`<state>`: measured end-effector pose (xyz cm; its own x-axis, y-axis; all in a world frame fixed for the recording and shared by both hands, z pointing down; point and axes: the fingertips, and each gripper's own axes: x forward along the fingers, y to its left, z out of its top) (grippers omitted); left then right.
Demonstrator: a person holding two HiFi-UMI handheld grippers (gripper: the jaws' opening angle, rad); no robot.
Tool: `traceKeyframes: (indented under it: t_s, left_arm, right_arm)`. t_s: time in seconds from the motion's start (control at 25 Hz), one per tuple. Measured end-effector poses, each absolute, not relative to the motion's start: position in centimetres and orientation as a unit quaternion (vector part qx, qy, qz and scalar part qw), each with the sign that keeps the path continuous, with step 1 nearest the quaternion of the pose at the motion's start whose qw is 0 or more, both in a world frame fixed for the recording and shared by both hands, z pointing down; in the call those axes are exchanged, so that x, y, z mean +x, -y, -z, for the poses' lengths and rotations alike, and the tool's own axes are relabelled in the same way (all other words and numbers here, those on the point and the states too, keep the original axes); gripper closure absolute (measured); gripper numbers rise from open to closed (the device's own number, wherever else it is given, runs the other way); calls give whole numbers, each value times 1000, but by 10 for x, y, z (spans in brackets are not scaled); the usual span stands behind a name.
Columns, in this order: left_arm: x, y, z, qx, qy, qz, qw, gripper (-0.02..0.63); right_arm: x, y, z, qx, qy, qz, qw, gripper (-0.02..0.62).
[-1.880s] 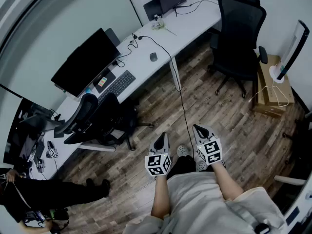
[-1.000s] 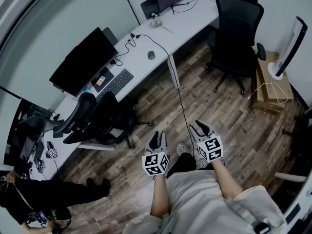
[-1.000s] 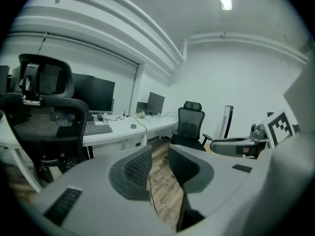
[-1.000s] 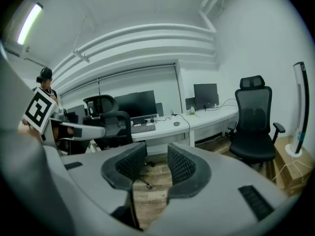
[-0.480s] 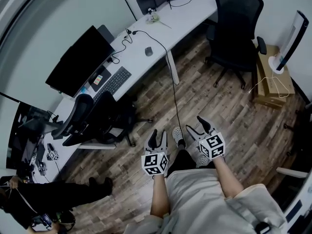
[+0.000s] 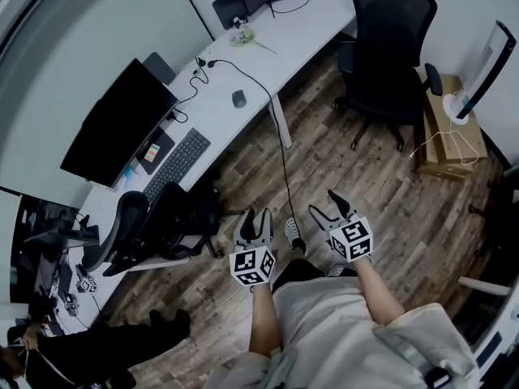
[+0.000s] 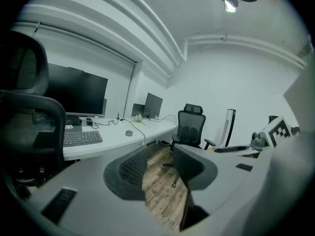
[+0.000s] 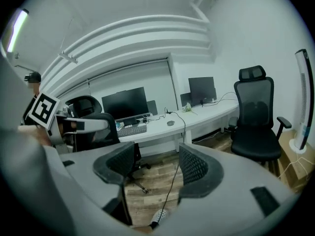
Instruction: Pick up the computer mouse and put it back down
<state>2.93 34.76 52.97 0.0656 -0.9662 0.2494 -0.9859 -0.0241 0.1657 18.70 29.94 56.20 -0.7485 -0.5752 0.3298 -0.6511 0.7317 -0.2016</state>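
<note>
Both grippers have been carried nearer to the long white desk (image 6: pixel 212 96) than a second ago, and their jaws have just been opening. The left gripper (image 6: pixel 255 217) and right gripper (image 6: pixel 324 203) are released, with nothing between the jaws. The small dark grey computer mouse (image 6: pixel 238 98) lies towards the desk's front edge, well apart from both. The open wooden floor (image 6: pixel 357 177) between is crossed by a black cable (image 6: pixel 283 156).

**Dim, even office light under a heavy fisheye**

All three views are dusky and bluish, with black vignetted corners and lines bowed toward the edges. A ceiling lamp (image 7: pixel 229 1) glares in the left gripper view, and a light strip (image 8: pixel 17 26) glows in the right one. Shadows on the wood floor (image 6: pixel 389 193) are soft. The computer mouse (image 6: pixel 238 98) is only a small, soft speck
</note>
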Motion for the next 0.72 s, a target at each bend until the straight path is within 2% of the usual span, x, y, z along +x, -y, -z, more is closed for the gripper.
traceKeyframes:
  t_s: [0.36, 0.72]
  left_arm:
    - [-34, -230, -503, 717, 684, -11, 134, 434]
    - [-108, -155, -511, 717, 683, -14, 139, 434]
  right_arm:
    - [130, -201, -551, 342, 919, -125, 153, 302]
    - [65, -121, -552, 363, 910, -104, 173, 304]
